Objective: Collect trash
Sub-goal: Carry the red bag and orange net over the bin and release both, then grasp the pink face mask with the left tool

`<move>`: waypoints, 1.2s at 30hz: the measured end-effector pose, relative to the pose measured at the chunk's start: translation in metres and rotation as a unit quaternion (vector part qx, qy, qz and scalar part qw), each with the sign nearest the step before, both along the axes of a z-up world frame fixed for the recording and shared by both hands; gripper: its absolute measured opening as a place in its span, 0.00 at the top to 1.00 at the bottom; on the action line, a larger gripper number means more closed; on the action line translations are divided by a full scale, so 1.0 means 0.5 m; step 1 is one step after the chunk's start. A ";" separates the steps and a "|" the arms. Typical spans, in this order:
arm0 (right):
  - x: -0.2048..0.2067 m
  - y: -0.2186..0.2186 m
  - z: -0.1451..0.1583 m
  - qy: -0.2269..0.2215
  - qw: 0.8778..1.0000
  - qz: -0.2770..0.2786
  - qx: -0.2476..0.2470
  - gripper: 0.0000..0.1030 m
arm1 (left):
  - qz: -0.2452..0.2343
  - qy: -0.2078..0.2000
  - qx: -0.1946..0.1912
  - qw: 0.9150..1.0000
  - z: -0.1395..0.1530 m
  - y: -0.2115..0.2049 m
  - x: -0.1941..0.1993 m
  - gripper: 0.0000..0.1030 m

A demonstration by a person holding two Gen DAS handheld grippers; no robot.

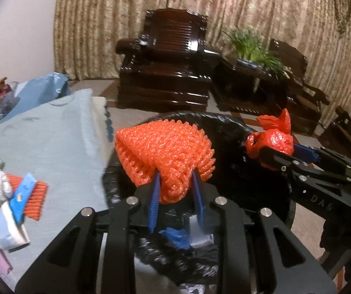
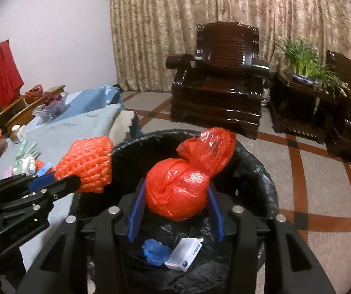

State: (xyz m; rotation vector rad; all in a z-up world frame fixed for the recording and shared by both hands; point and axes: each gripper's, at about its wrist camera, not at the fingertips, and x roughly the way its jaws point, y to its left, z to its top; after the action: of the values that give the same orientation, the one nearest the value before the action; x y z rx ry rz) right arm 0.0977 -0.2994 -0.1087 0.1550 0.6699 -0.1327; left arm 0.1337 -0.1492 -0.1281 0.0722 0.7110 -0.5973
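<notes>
A foam net (image 1: 165,156) is pinched by the left gripper (image 1: 176,186) and a red bag (image 2: 182,183) by the right gripper (image 2: 176,196), both held over the bin (image 2: 261,171). A box (image 2: 185,254) is already inside; litter (image 1: 16,196) is left on the table (image 1: 60,147), at the near left.

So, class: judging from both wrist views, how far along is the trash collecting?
Done: a blue crumpled scrap and a white box lie in the black-lined bin. In hand: the left gripper holds orange foam netting, the right gripper a knotted red bag, both over the bin. Left: a litter pile on the table.
</notes>
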 end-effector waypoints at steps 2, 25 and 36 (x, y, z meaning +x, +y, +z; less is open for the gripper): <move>0.001 -0.012 -0.011 0.008 1.000 -0.006 0.002 0.51 | -0.011 0.012 -0.001 1.000 -0.012 -0.013 0.005 0.67; 0.000 0.052 0.018 -0.014 1.000 0.018 0.013 0.06 | 0.090 -0.020 0.011 0.996 0.031 0.190 -0.039 0.14; 0.057 0.260 0.067 -0.051 0.990 0.133 0.014 0.06 | 0.248 -0.049 0.016 0.967 0.081 0.447 -0.063 0.12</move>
State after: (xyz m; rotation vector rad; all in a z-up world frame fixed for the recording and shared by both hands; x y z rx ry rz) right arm 0.1263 -0.1695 -0.0752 0.0968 0.5854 0.1397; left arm 0.1020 0.0743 -0.0878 -0.0463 0.6125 -0.1012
